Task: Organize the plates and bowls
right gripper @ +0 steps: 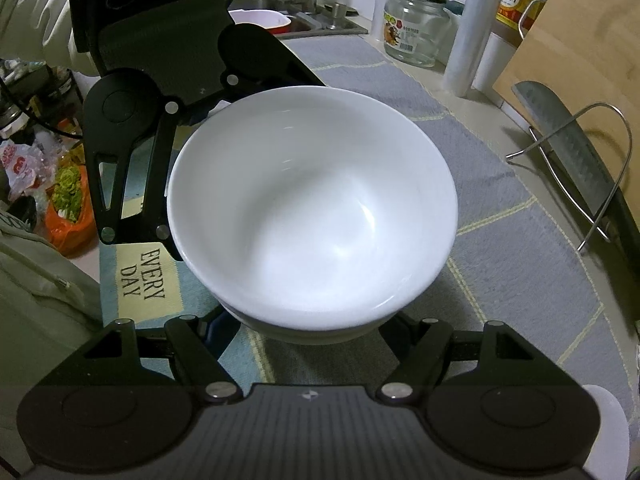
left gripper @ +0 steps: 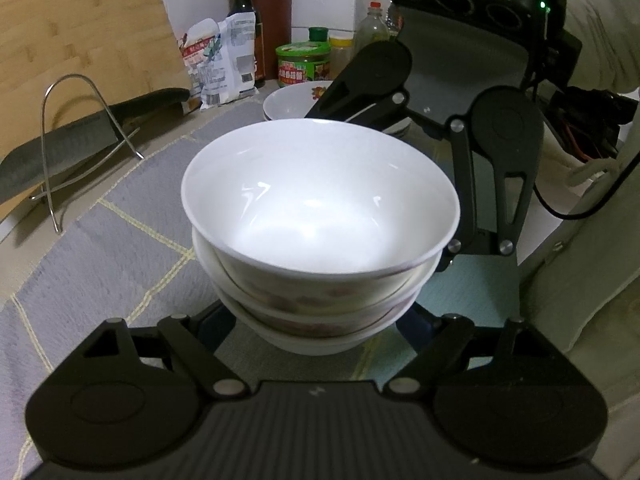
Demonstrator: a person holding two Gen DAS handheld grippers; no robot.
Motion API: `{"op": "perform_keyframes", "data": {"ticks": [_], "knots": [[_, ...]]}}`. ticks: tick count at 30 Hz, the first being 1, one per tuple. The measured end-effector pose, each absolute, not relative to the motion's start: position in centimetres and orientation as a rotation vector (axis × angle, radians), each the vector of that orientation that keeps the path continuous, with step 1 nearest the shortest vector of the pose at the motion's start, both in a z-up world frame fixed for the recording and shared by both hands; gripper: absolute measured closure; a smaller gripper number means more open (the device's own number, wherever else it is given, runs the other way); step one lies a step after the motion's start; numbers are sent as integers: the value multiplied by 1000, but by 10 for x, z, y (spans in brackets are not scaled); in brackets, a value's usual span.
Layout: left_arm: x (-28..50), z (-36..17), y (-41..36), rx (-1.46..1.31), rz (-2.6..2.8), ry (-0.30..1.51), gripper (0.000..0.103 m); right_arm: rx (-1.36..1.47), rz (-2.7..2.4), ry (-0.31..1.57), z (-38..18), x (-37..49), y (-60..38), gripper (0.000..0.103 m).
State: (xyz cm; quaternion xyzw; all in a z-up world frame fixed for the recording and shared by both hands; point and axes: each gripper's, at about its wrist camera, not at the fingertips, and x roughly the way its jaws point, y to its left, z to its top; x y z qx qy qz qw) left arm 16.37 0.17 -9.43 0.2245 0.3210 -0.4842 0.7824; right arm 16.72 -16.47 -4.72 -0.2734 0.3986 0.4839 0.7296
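1. Left wrist view. A stack of bowls point(left gripper: 320, 216), three white bowls nested, fills the centre and stands on a grey checked mat point(left gripper: 120, 240) covering the table.
2. The left tool point(left gripper: 316, 328) comes in from 6 o'clock. Its two fingers run under the stack's widest part, one each side of the bottom bowl. The tips are hidden, so I cannot tell whether they clamp it.
3. The right tool point(left gripper: 436, 152) sits at 2 o'clock of the stack, facing the camera. Its fingers pass behind the top rim, so I cannot tell its grip either.
4. At 12 o'clock, behind the stack, are white plates point(left gripper: 288, 104), the top one with a flower print. Beyond them stand a green-lidded jar point(left gripper: 302, 62) and a dark bottle point(left gripper: 244, 20).
5. At 9 o'clock a knife point(left gripper: 60, 152) lies in a wire rack point(left gripper: 80, 92), with a wooden board point(left gripper: 80, 32) leaning behind it.
6. Right wrist view. The same stack point(right gripper: 312, 192) is central. The right tool point(right gripper: 312, 328) straddles its base from 6 o'clock, tips hidden beneath.
7. The left tool point(right gripper: 188, 128) is at 10 o'clock, its fingers behind the rim.
8. A mat label point(right gripper: 144, 280) reading "EVERY DAY" is at 8 o'clock, a glass jar point(right gripper: 412, 28) at 1 o'clock and the sink point(right gripper: 280, 4) at 12.
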Motion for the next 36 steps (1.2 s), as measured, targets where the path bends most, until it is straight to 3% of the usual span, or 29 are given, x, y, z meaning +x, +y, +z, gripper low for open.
{"op": "perform_keyframes", "data": {"ticks": [36], "knots": [[174, -56, -130, 545, -1075, 620, 17, -622, 986, 842, -4, 175, -291, 24]]}}
